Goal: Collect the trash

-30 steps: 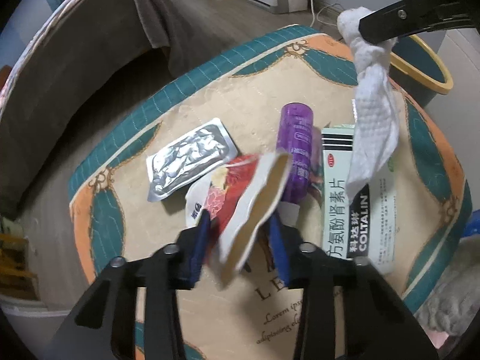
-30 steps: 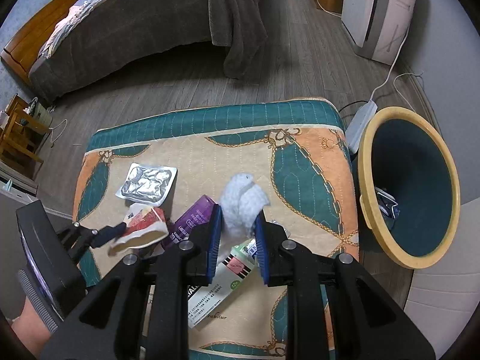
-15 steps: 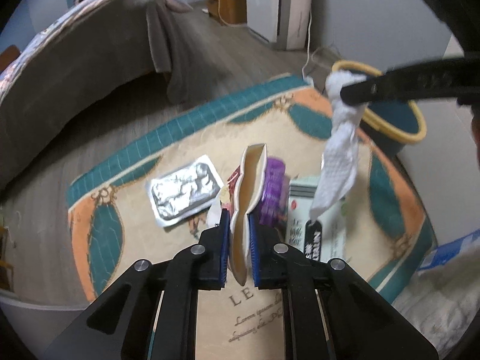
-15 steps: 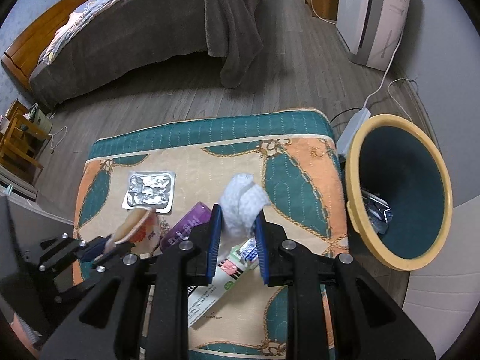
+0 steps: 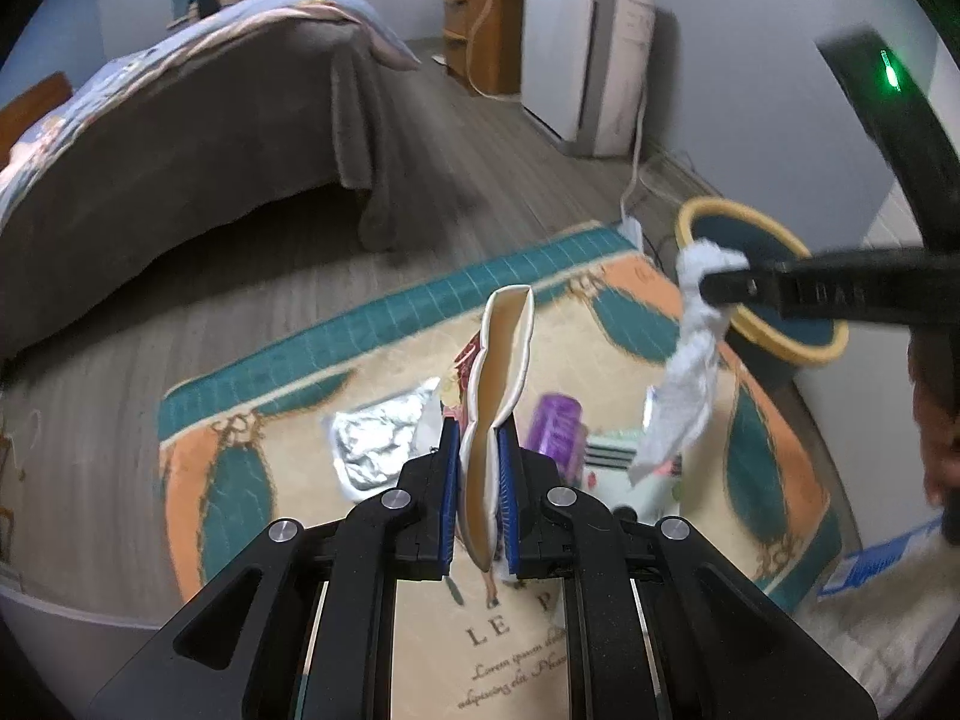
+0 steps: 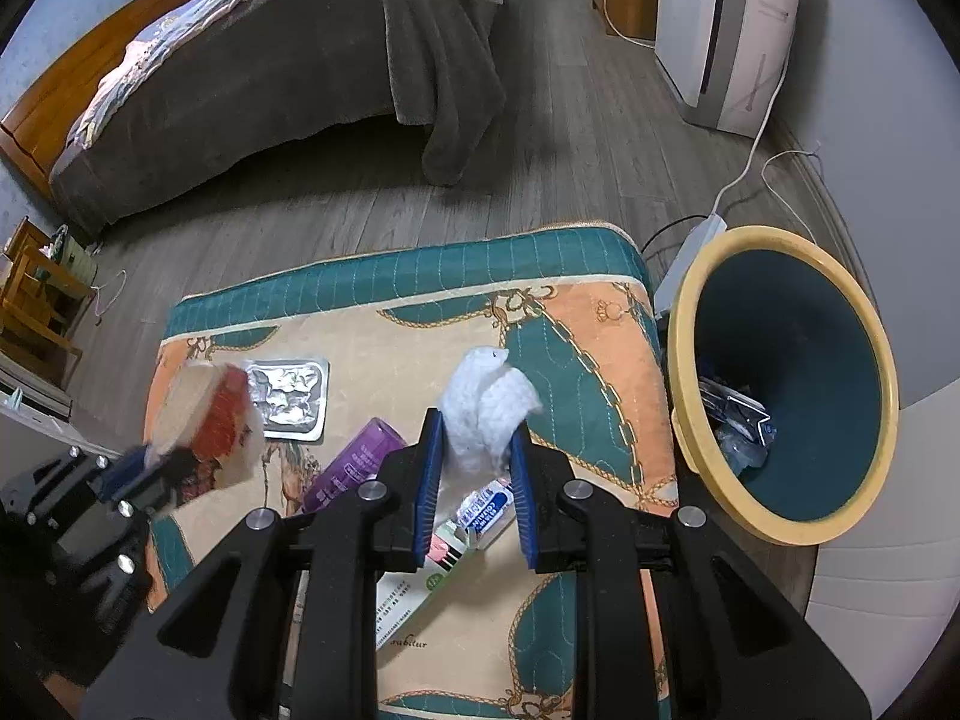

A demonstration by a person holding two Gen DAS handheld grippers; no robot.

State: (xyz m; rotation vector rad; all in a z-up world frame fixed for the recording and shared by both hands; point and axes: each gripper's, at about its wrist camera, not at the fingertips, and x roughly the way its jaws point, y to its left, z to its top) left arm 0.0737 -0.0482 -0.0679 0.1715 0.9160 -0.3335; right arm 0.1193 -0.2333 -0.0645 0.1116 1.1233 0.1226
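Observation:
My left gripper (image 5: 478, 438) is shut on a flattened paper cup (image 5: 498, 396), red-printed outside, held above the patterned cushion (image 5: 600, 312). The same cup (image 6: 207, 414) shows at the left of the right wrist view, blurred. My right gripper (image 6: 477, 444) is shut on a crumpled white tissue (image 6: 486, 408), which hangs as a long strip (image 5: 690, 372) in the left wrist view. Lying on the cushion (image 6: 390, 336) are a silver blister pack (image 6: 288, 390), a purple tube (image 6: 354, 468) and a medicine box (image 6: 420, 588). The yellow-rimmed bin (image 6: 792, 384) stands right of the cushion.
A bed with a grey blanket (image 6: 288, 78) fills the far left. A white appliance (image 6: 732, 30) stands by the wall, and its cable and power strip (image 6: 690, 252) lie on the wood floor beside the bin. Some trash (image 6: 732, 426) lies inside the bin.
My left gripper closed on the paper cup, squashing it flat, and lifted it off the cushion. The right gripper kept holding the tissue almost in place.

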